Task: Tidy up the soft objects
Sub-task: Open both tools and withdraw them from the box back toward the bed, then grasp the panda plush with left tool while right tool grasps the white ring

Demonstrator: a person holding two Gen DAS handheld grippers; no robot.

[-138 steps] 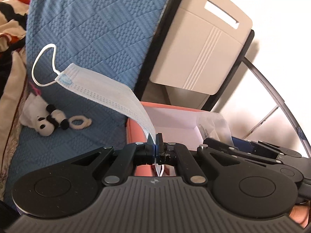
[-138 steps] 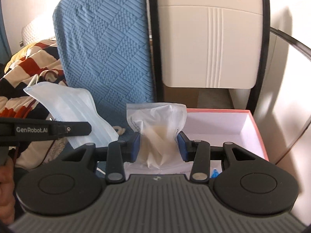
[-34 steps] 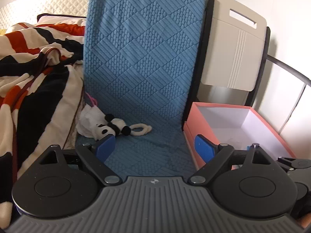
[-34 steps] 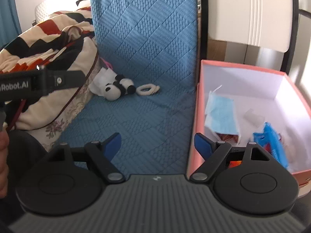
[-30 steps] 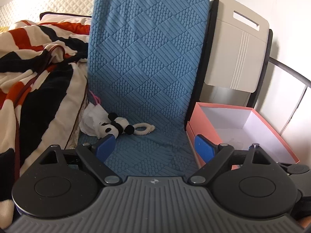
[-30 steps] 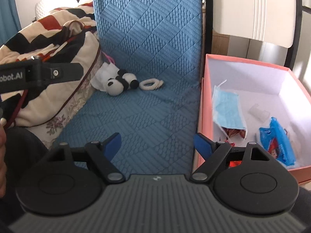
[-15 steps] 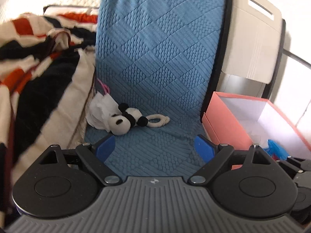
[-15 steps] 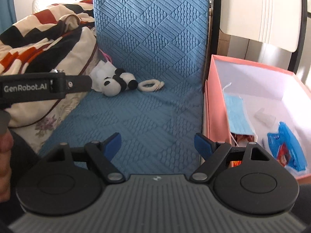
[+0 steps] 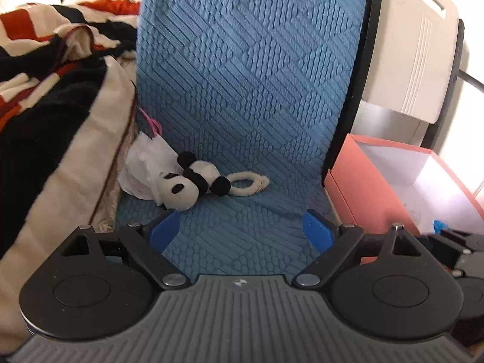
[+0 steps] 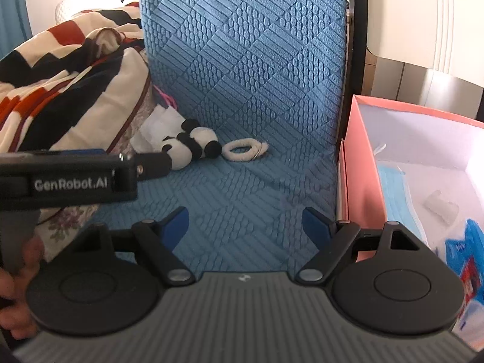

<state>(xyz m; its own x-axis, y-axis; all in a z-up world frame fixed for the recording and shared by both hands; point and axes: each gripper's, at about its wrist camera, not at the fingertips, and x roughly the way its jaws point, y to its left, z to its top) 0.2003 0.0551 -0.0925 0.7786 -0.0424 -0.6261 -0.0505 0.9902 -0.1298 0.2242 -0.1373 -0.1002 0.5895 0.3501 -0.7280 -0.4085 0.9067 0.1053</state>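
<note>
Blue quilted fabric with a raised pattern of diamonds and ribs covers the seat and runs up behind it as a tall back panel. On its left edge a heap of striped blanket in black, cream and red-orange spills over the side; on its right edge a black frame bar rises, and beyond that stands a cream ribbed plastic panel.

A salmon-pink cardboard box with a white inside sits just beside the seat's right edge, its top open. Inside it lie a pale blue face mask, a small clear plastic piece and a blue printed packet.

A small plush panda, black and white, lies on its side near the seat's left edge, touching a crumpled white tissue that is tucked against the blanket. A cream looped cord ring lies flat on the seat at its tail end. The fabric between the panda and the box is bare.

The left gripper has its blue-padded jaws spread wide, holding nothing, the panda just ahead of its left pad. The right gripper is likewise wide apart and empty over bare fabric, the box wall near its right pad. A hand grips the left tool's handle.
</note>
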